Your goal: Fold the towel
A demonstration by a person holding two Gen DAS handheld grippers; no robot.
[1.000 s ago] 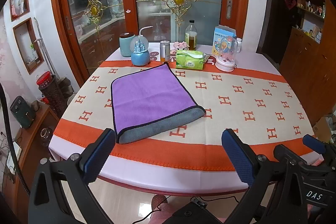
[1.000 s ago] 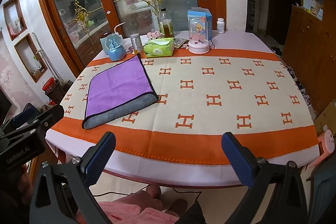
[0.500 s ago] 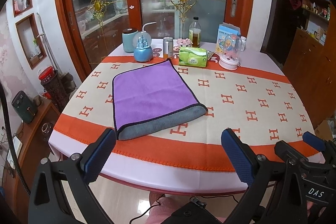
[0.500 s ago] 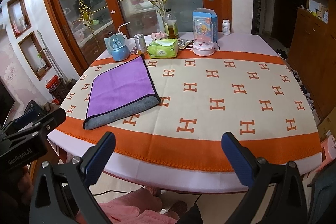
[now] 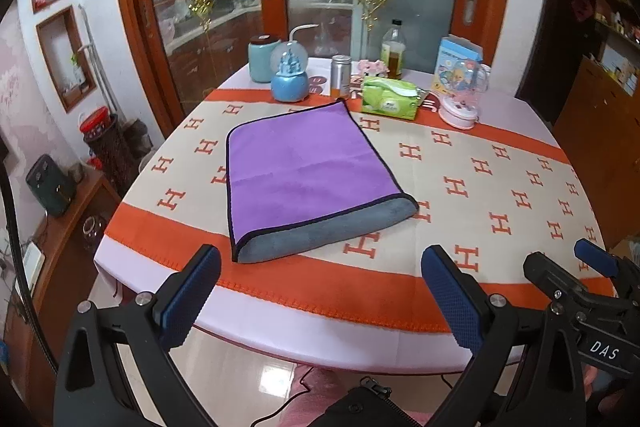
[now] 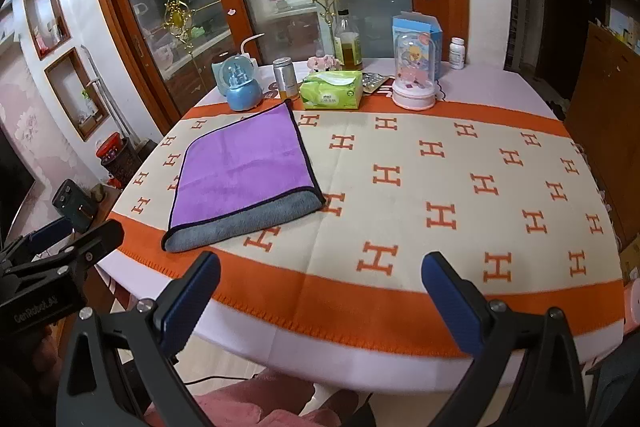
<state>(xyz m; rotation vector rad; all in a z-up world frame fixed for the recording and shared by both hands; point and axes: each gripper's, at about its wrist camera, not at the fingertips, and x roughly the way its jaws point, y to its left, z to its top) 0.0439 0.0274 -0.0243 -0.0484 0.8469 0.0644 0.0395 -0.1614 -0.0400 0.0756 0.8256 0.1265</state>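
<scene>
Towel [image 5: 304,179] folded on H-print tablecloth [image 5: 500,195] | "DAS" right gripper [image 6: 320,291], "GenRobot.AI" left gripper [image 5: 320,291] | fingers apart, empty

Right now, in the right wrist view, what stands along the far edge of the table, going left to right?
Blue snow globe → silver can → green tissue pack → oil bottle → pink-based dome toy → white pill bottle.
</scene>
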